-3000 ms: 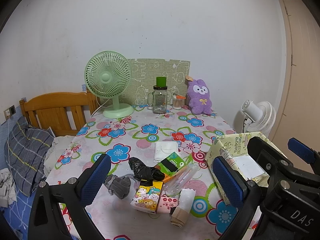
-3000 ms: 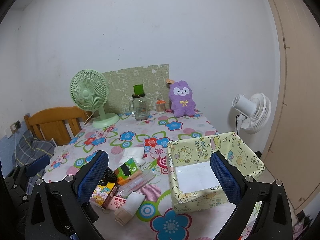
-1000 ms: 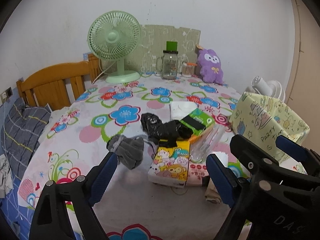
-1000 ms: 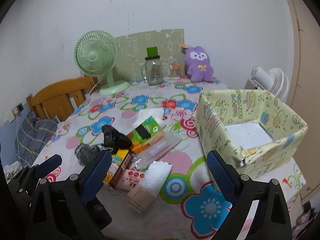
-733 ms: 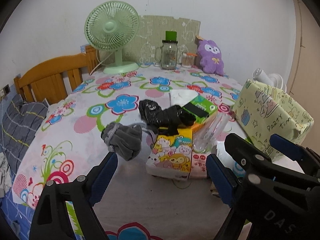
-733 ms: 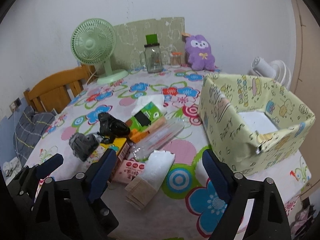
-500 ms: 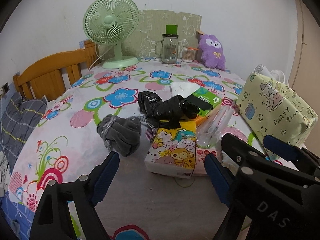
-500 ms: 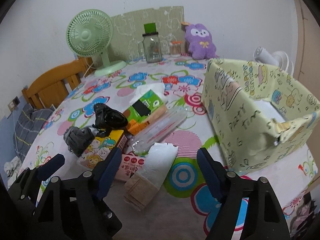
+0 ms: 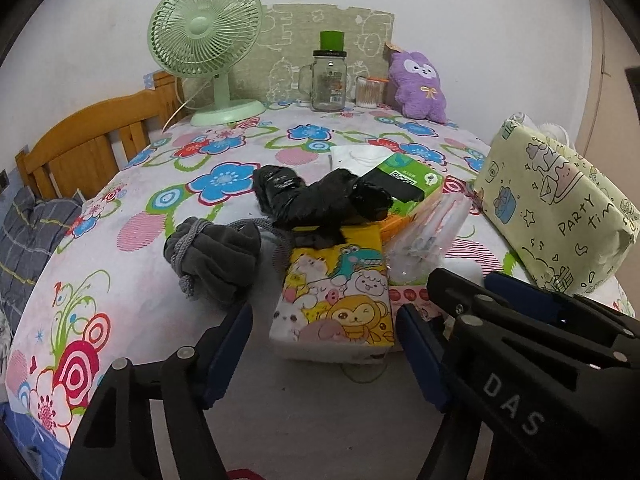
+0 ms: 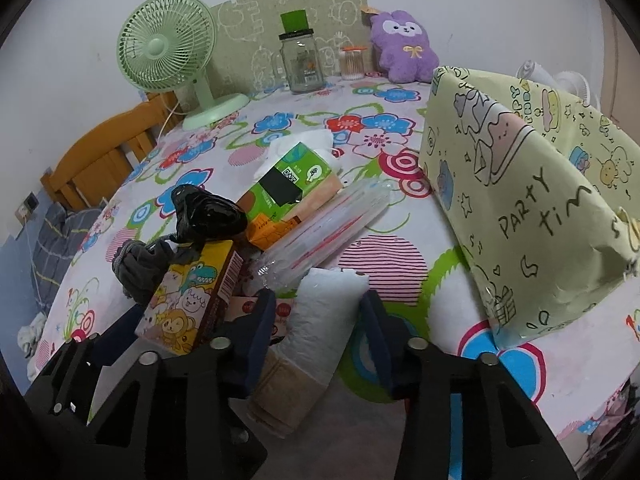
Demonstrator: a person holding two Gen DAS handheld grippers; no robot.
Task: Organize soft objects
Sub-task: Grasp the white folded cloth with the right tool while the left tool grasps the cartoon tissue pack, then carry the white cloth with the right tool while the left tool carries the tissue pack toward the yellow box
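Observation:
A heap of soft things lies on the flowered tablecloth. A grey drawstring pouch (image 9: 216,258) lies left of a yellow cartoon tissue pack (image 9: 336,300). A black plastic bag (image 9: 320,198) rests on a green tissue pack (image 9: 408,178). My left gripper (image 9: 324,344) is open, its jaws on either side of the near end of the yellow pack. My right gripper (image 10: 318,330) is open but narrowed, its jaws on either side of a white and beige padded pack (image 10: 316,328) without visibly pressing it. The yellow-green party box (image 10: 532,204) stands at the right.
A clear bag of straws (image 10: 324,234) lies in the heap. At the back stand a green fan (image 9: 208,48), a glass jar (image 9: 329,80), a small cup of swabs (image 9: 367,90) and a purple plush (image 9: 418,86). A wooden chair back (image 9: 88,140) is at the left.
Both grippers have dropped low and moved forward to the heap. The right gripper's jaws have narrowed around the white padded pack. The left gripper now straddles the yellow tissue pack.

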